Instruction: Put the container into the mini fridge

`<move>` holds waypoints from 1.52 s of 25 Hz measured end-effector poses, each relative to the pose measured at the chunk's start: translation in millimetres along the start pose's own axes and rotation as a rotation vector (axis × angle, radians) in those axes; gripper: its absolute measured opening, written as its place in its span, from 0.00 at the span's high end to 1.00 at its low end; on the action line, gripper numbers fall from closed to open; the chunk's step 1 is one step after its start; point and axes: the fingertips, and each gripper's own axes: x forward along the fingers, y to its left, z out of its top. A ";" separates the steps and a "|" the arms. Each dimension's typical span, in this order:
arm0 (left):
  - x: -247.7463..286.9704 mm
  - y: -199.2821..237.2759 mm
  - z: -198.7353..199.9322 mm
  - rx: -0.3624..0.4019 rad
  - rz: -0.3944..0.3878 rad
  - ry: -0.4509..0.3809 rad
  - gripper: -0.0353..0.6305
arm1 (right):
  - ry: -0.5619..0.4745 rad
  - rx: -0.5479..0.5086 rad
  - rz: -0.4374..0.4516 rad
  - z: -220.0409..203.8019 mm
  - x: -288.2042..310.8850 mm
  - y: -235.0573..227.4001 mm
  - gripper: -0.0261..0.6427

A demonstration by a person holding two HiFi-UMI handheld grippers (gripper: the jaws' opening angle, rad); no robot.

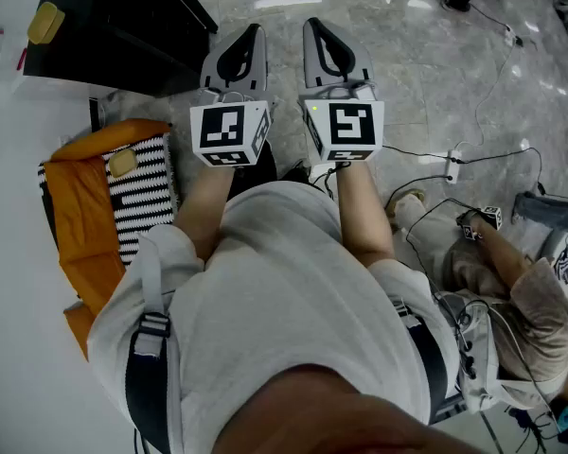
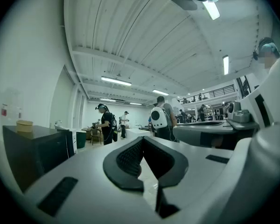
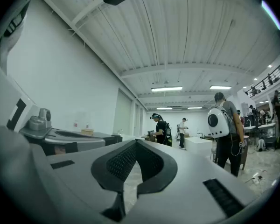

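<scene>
One black mini fridge (image 1: 123,26) is standing at the head view's upper left. Two grippers, left gripper (image 1: 254,34) and right gripper (image 1: 314,28), are hovering side by side above the marble floor (image 1: 426,83), each with its fingers pressing together on nothing. One tan container (image 1: 45,23) is sitting on top of the fridge. Only the gripper views are showing several standing people (image 3: 226,125) down the hall.

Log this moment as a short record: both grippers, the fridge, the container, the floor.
left gripper: shut, empty
right gripper: shut, empty, beside the left one
mini fridge: black, ahead to the left
container: tan, on top of the mini fridge
floor: grey marble, below both grippers
</scene>
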 end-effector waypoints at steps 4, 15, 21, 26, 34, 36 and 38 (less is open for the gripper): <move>3.5 17.3 3.1 -0.006 0.020 -0.006 0.93 | 0.001 -0.014 0.026 3.2 18.4 10.7 0.91; 16.1 78.0 -3.2 0.001 0.044 0.026 0.93 | 0.038 -0.153 0.131 0.9 75.7 40.5 0.90; 39.0 133.2 -12.2 0.001 0.090 0.052 0.93 | 0.083 -0.106 0.185 -16.1 131.4 62.0 0.90; 59.0 183.6 -34.9 -0.004 0.067 0.100 0.93 | 0.143 -0.135 0.310 -39.8 189.8 103.4 0.90; 89.9 267.6 -63.2 -0.052 0.045 0.154 0.93 | 0.268 -0.115 0.315 -68.6 269.0 130.6 0.90; 95.5 280.4 -64.9 -0.051 0.039 0.166 0.93 | 0.272 -0.126 0.316 -65.9 281.3 138.0 0.90; 98.9 292.3 -67.1 -0.052 0.029 0.178 0.93 | 0.267 -0.142 0.311 -62.0 291.9 144.8 0.90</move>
